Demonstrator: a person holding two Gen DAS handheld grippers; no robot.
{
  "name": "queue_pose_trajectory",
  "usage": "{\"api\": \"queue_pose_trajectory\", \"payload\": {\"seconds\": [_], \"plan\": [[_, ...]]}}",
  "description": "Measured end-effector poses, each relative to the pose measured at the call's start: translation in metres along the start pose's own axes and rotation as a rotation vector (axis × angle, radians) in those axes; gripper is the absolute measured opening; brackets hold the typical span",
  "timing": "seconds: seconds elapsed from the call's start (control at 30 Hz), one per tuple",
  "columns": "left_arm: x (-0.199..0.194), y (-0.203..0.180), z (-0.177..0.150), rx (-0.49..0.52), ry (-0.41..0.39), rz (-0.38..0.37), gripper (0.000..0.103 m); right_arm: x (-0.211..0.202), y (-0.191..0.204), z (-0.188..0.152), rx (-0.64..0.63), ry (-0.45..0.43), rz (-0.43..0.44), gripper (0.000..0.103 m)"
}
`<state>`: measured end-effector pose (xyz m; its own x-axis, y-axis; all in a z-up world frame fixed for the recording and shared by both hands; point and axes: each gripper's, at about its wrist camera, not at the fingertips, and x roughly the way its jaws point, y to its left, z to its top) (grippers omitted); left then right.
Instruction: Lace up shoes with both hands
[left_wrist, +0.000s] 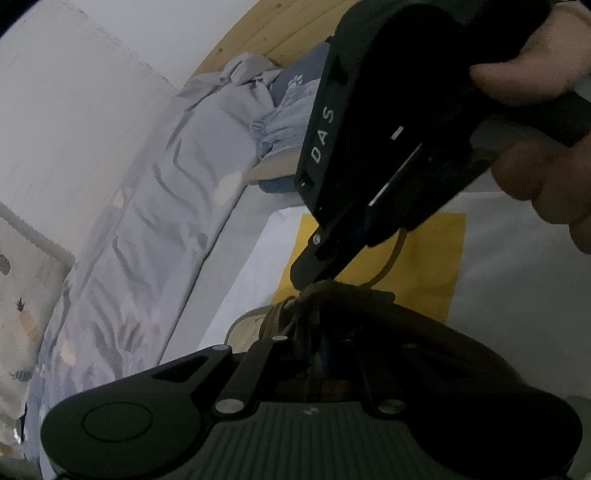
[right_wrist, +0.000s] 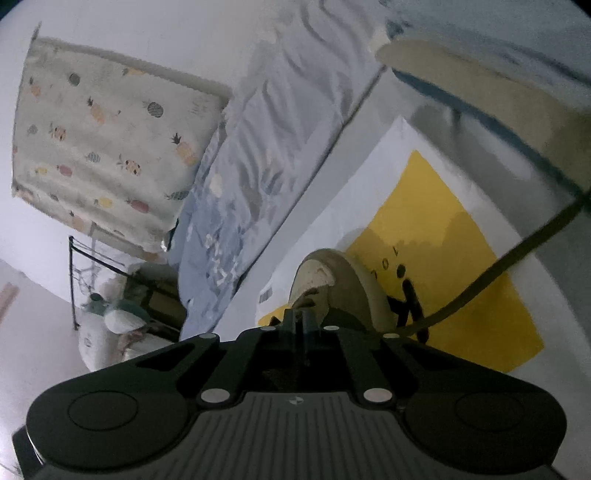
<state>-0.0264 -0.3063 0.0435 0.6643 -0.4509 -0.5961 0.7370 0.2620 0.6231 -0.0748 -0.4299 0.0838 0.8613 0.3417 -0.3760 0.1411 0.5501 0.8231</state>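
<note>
left view shows hand (left_wrist: 546, 177), right gripper (left_wrist: 310, 277)

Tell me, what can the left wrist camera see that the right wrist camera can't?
Only the left wrist view shows the right gripper from outside, the hand holding it, and the wooden headboard. Only the right wrist view shows the pineapple-print cushion, a black wire rack and a lace stretched toward the right edge. Both show the shoe, the yellow sheet under it and the blue bedding.

Black claw (left_wrist: 314, 273) w/ white "DAS" lettering, silver screws, ribbed grey housing.
</note>
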Motion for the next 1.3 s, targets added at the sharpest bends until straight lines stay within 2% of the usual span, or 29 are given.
{"api": "queue_pose_trajectory", "payload": {"seconds": [0.3, 0.5, 0.67, 0.7, 0.83, 1.07, 1.2, 1.3], "plan": [[-0.006, 0.009, -0.007, -0.043, 0.033, 0.051, 0.011, -0.013, 0.010, 0.005, -0.079, -0.078, -0.078, 0.001], [-0.019, 0.011, -0.006, -0.060, 0.013, 0.098, 0.011, -0.017, 0.013, 0.007, -0.100, -0.086, -0.089, 0.001], [-0.027, 0.024, -0.005, -0.093, 0.003, 0.155, 0.019, -0.018, 0.014, 0.009, -0.128, -0.082, -0.100, 0.001], [-0.029, 0.027, -0.005, -0.102, 0.002, 0.166, 0.024, -0.019, 0.013, 0.009, -0.128, -0.081, -0.102, 0.001], [-0.031, 0.037, -0.005, -0.123, 0.026, 0.213, 0.025, -0.023, 0.013, 0.009, -0.146, -0.093, -0.117, 0.001], [-0.035, 0.031, -0.009, -0.116, 0.045, 0.190, 0.025, -0.031, 0.007, 0.015, -0.151, -0.133, -0.157, 0.001], [-0.040, 0.030, -0.005, -0.138, 0.011, 0.166, 0.025, -0.031, 0.002, 0.015, -0.120, -0.118, -0.136, 0.001], [-0.041, 0.027, 0.000, -0.133, 0.008, 0.137, 0.025, -0.031, -0.009, 0.023, -0.044, -0.097, -0.094, 0.001]]}}
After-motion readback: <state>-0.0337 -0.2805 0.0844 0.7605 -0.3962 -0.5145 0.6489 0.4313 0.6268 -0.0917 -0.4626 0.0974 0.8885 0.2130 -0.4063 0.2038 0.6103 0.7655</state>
